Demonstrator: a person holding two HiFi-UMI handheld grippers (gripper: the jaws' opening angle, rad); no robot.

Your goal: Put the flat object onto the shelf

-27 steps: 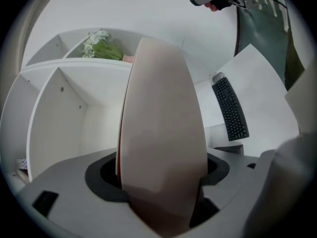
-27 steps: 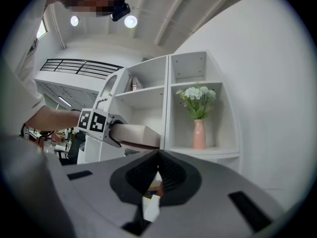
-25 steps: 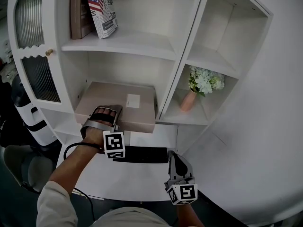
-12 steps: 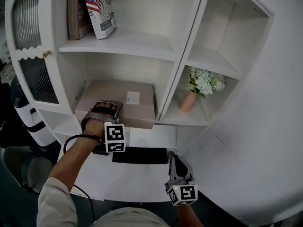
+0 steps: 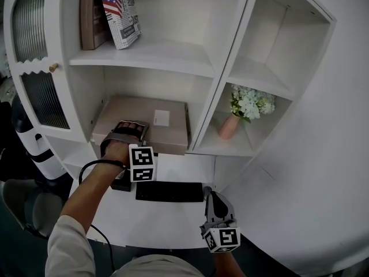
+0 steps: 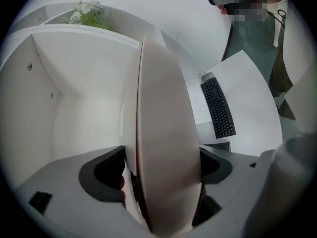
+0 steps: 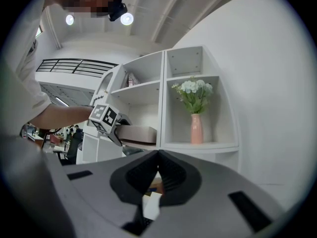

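1. White shelving (image 5: 153,55) is standing along the counter's (image 5: 167,221) far edge.
2. Left claw (image 5: 128,129) is clamping the near edge of the box (image 5: 164,133).
3. Box is sitting level in the lower left bay, beyond the counter's far edge, with its near end sticking out.
4. Right claw (image 7: 158,158) is hanging by the counter's near right corner, jaws together and gripping nothing.
5. Keyboard (image 5: 169,191) is lying mid-counter.
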